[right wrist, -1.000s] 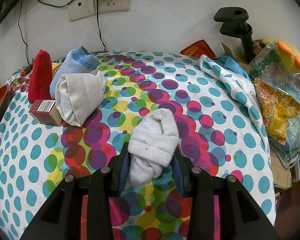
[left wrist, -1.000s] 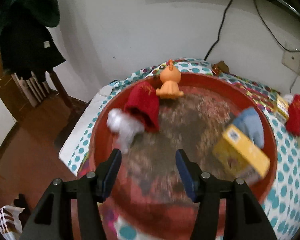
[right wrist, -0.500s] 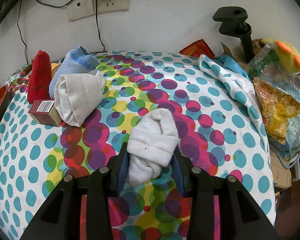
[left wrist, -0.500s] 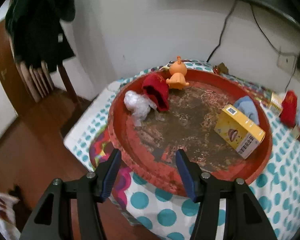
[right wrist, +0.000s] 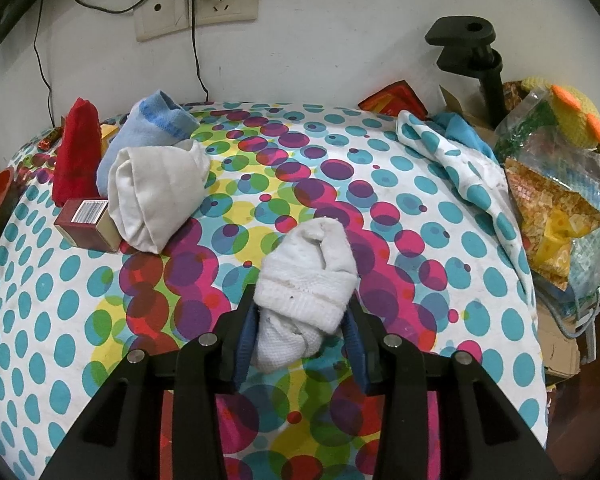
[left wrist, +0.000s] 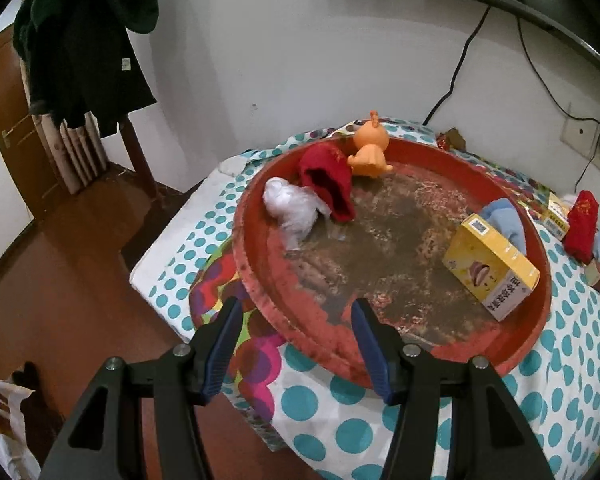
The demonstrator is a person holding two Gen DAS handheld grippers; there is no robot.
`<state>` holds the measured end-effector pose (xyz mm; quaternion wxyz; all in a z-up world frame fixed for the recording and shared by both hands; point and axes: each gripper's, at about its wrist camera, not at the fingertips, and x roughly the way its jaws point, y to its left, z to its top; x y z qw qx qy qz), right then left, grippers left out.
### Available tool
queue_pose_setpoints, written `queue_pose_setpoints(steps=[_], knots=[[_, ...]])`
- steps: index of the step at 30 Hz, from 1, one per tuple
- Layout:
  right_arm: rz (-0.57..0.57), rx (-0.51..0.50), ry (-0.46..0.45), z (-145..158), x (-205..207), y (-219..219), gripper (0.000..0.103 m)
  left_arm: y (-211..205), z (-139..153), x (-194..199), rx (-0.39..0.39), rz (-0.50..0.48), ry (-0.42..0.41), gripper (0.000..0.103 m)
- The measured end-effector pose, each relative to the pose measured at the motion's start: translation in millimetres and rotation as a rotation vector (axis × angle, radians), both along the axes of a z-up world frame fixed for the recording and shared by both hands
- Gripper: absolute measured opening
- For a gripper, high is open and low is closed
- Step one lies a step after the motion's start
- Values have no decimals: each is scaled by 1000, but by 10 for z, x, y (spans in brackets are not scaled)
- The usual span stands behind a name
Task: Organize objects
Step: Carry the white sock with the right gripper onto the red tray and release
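The right gripper has its jaws closed narrowly on a rolled white sock, whose body bulges out ahead of the blue pads and rests on the polka-dot tablecloth. Ahead and to the left of those jaws, well apart from them, lies a cream folded cloth, touching a small dark red box on its left side; just behind the cloth sits a light blue sock, and left of that stands a red sock. Far to the right of the jaws, at the table's edge, are a crumpled dotted cloth and a clear bag of snacks. The left gripper holds nothing, its jaws spread wide, with the near rim of a round red tray showing between them. Farther ahead and slightly left inside the tray lie a crumpled white plastic bag and, touching it, a red sock in the tray, with an orange toy figure just beyond. Ahead and right of the jaws, a yellow box rests in the tray with a blue sock in the tray just behind it.
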<state>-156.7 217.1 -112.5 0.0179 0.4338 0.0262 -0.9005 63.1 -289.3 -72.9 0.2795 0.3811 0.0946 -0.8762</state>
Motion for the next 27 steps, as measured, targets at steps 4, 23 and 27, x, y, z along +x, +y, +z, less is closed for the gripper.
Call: queue_pose_setpoints(steps=[4, 23, 27], knots=[[0, 4, 0, -1, -1, -3, 37, 7, -5, 9, -4, -1, -6, 58], [244, -93, 84, 859, 220, -1036, 35, -111, -44, 37, 7, 33, -34, 58], [356, -104, 75, 937, 257, -1647, 35, -111, -22, 51, 20, 30, -26, 58]])
